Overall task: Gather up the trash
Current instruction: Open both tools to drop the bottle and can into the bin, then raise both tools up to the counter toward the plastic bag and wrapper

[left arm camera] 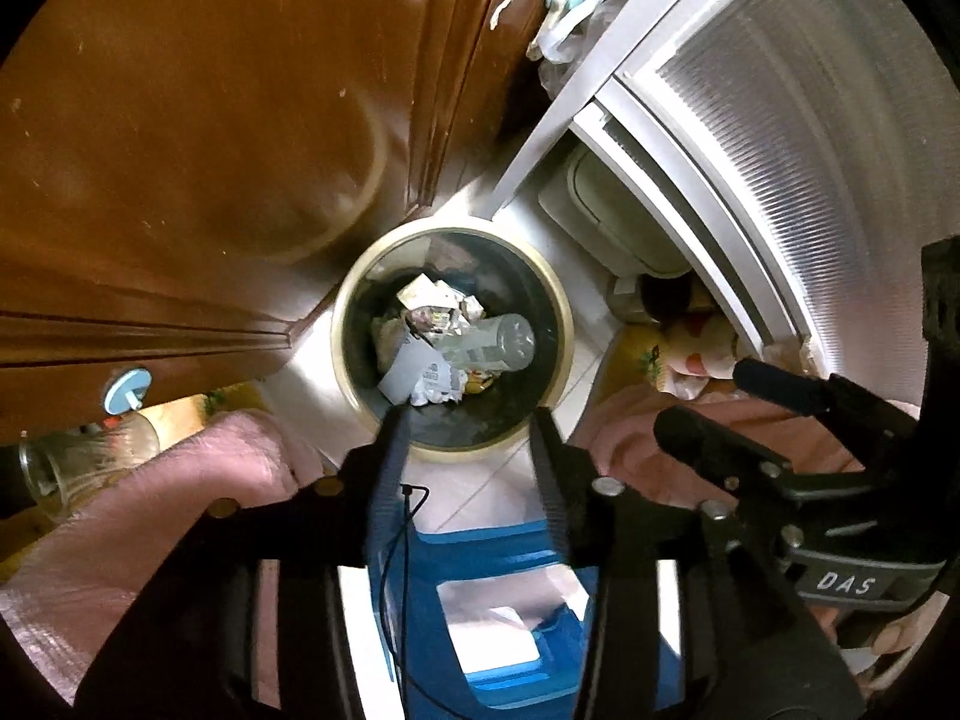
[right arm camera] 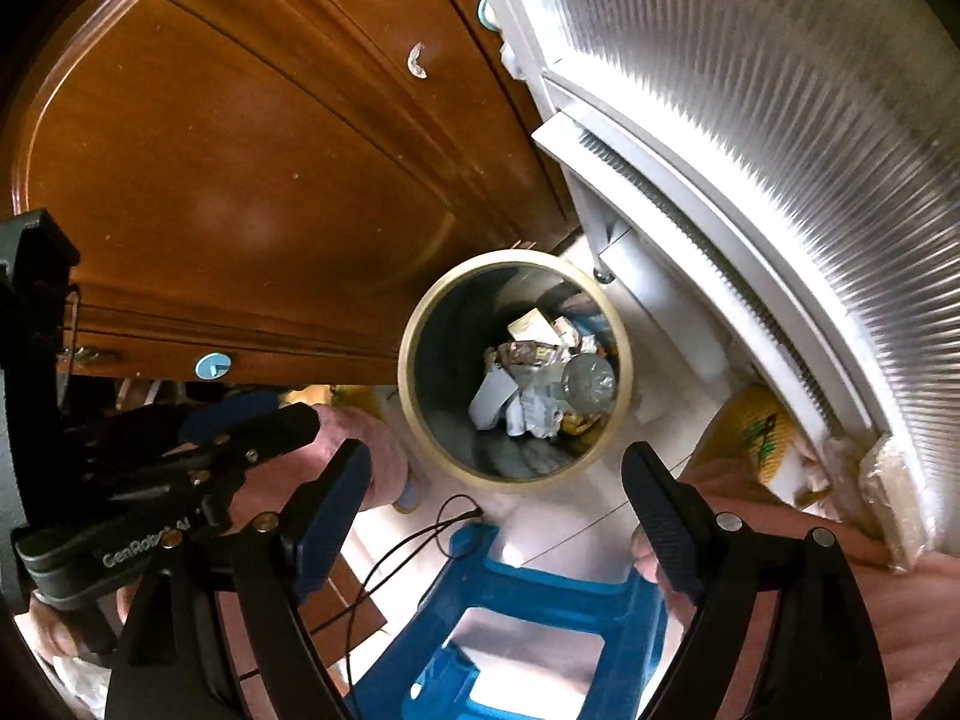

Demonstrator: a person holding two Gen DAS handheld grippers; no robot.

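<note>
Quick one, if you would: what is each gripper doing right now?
Left gripper: open, holding nothing, above the bin.
Right gripper: open wide, empty.

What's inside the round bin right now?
The bin holds a clear plastic bottle lying on crumpled paper and wrappers. Whatever lies beneath that pile, and the bin's bottom, is covered.

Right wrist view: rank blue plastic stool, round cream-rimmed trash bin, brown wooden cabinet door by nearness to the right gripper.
1. Blue plastic stool: directly below the open right gripper, between its fingers.
2. Round cream-rimmed trash bin: just past the fingertips, ahead on the floor, holding paper and a clear bottle.
3. Brown wooden cabinet door: farthest, beyond the bin, upper left.
</note>
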